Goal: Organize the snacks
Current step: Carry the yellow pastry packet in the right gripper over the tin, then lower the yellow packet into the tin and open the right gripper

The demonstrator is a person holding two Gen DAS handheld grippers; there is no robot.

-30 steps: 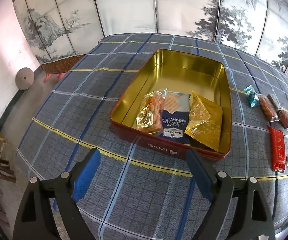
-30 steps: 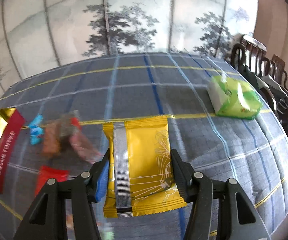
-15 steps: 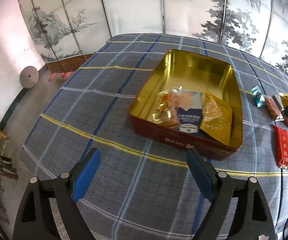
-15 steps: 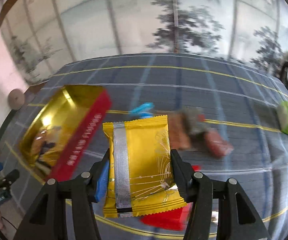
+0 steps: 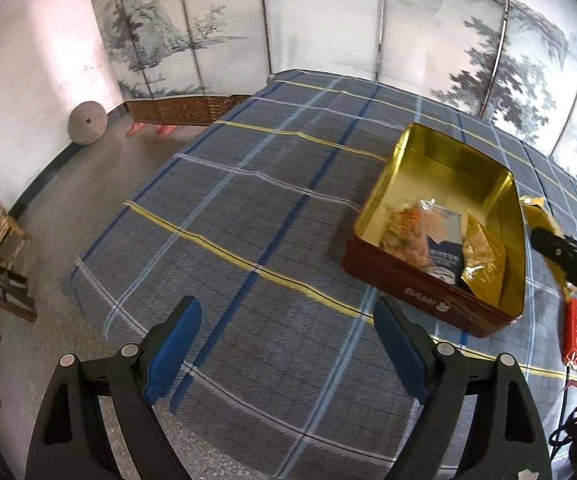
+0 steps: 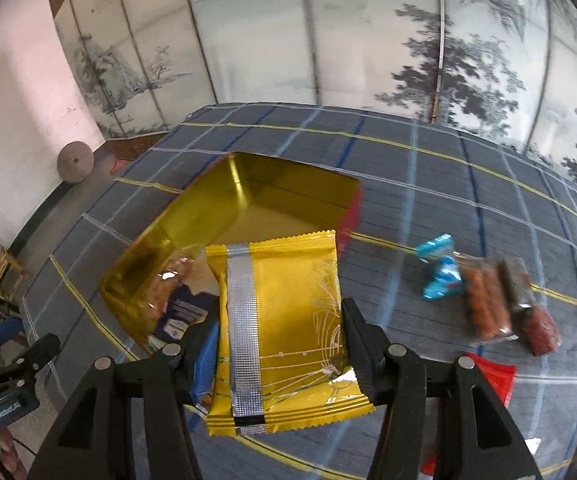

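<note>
Right wrist view: a yellow foil snack packet with a silver seam strip (image 6: 284, 320) is seen clamped between the jaws of the right hand-held gripper (image 6: 282, 330), raised above the near corner of an open rectangular tin, gold inside and red outside (image 6: 248, 200). Several wrapped snacks are seen inside the tin at its near end. A blue-wrapped sweet (image 6: 440, 268) and brown snack packs (image 6: 488, 304) are noted lying on the plaid-covered worktop (image 6: 428, 184), to the right of the tin. Left wrist view: the left hand-held gripper (image 5: 284, 336) is recorded spread wide and empty, above bare cloth, well apart from the tin (image 5: 404, 280).
</note>
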